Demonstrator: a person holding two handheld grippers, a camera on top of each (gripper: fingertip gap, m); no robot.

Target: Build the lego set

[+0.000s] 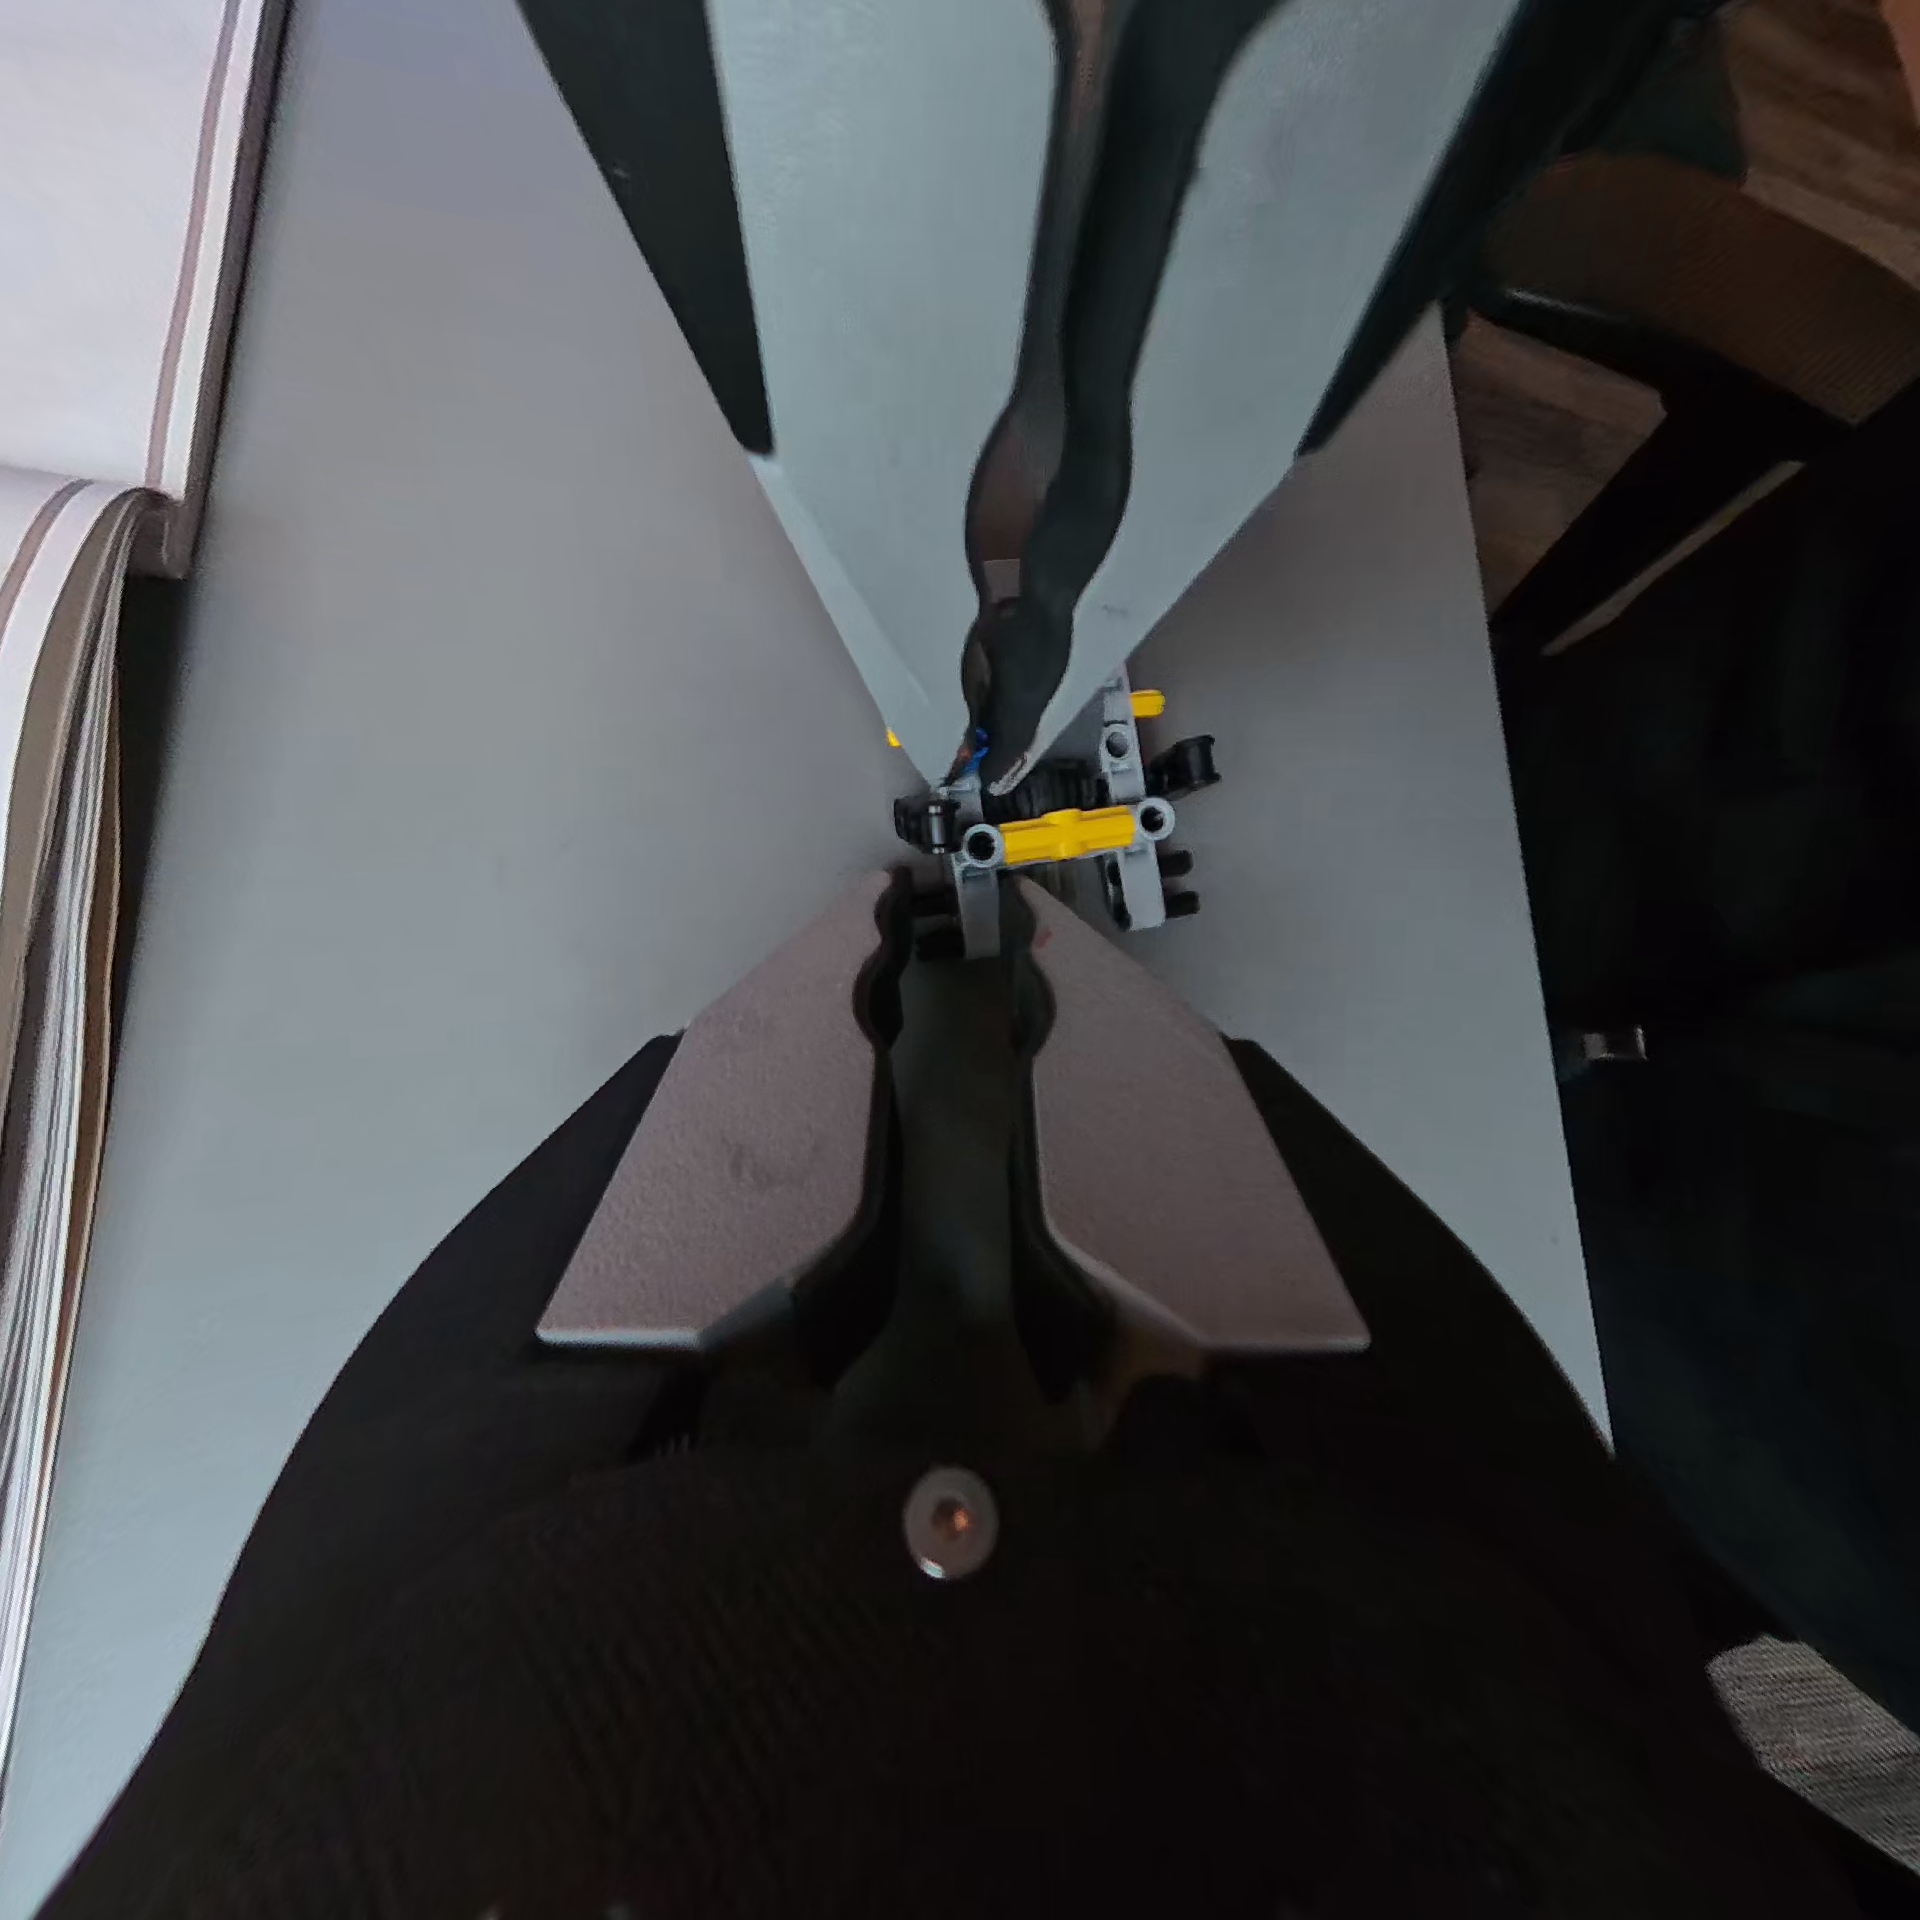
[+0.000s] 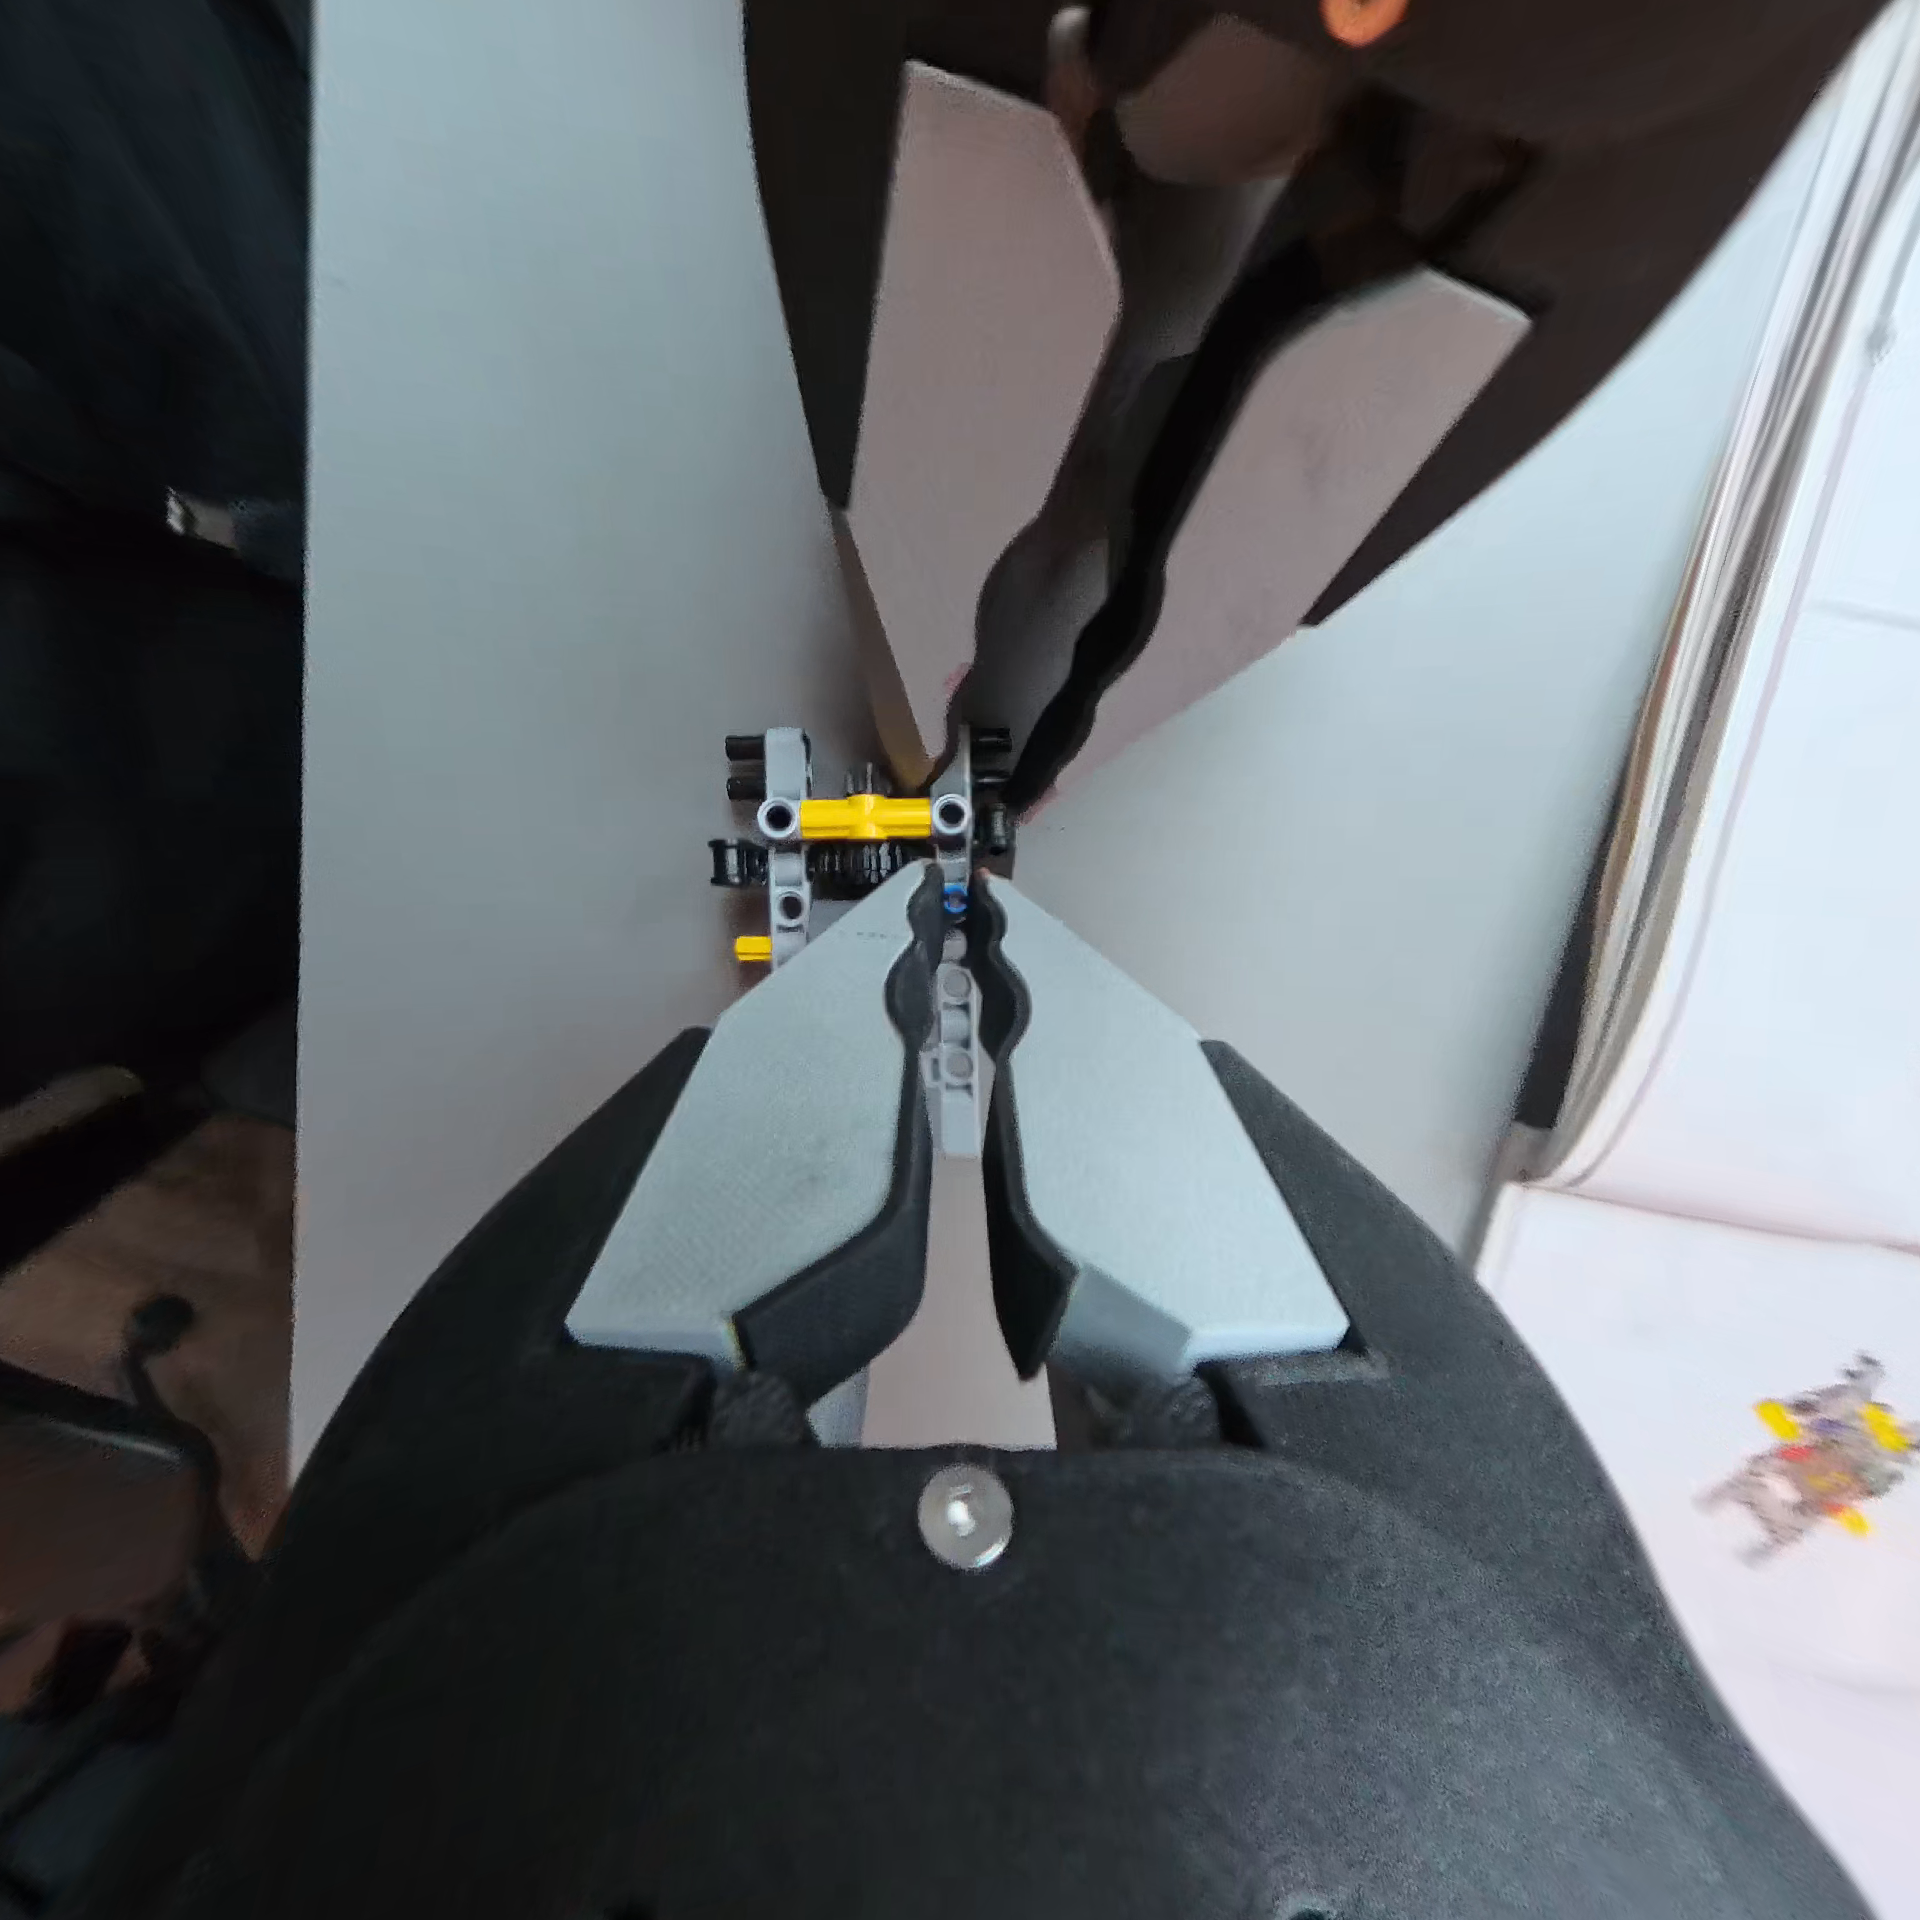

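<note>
A small lego assembly (image 1: 1127, 831) of grey beams, a yellow connector (image 1: 1065, 834), a black gear and black pins sits just above the white table (image 1: 468, 831). My left gripper (image 1: 961, 896) is shut on the near grey beam of the assembly. My right gripper (image 1: 971, 771) comes in from the far side with its tips against the assembly. In the right wrist view my right gripper (image 2: 953, 879) is shut on a long grey beam (image 2: 958, 1049) of the assembly (image 2: 790, 821). The left gripper (image 2: 966, 784) faces it there, shut on the opposite end.
An open instruction booklet (image 1: 62, 779) lies along the table's side and also shows in the right wrist view (image 2: 1787, 831), with a picture of the model (image 2: 1818, 1465) on its page. The table edge (image 1: 1496, 790) drops to a dark floor and chair parts.
</note>
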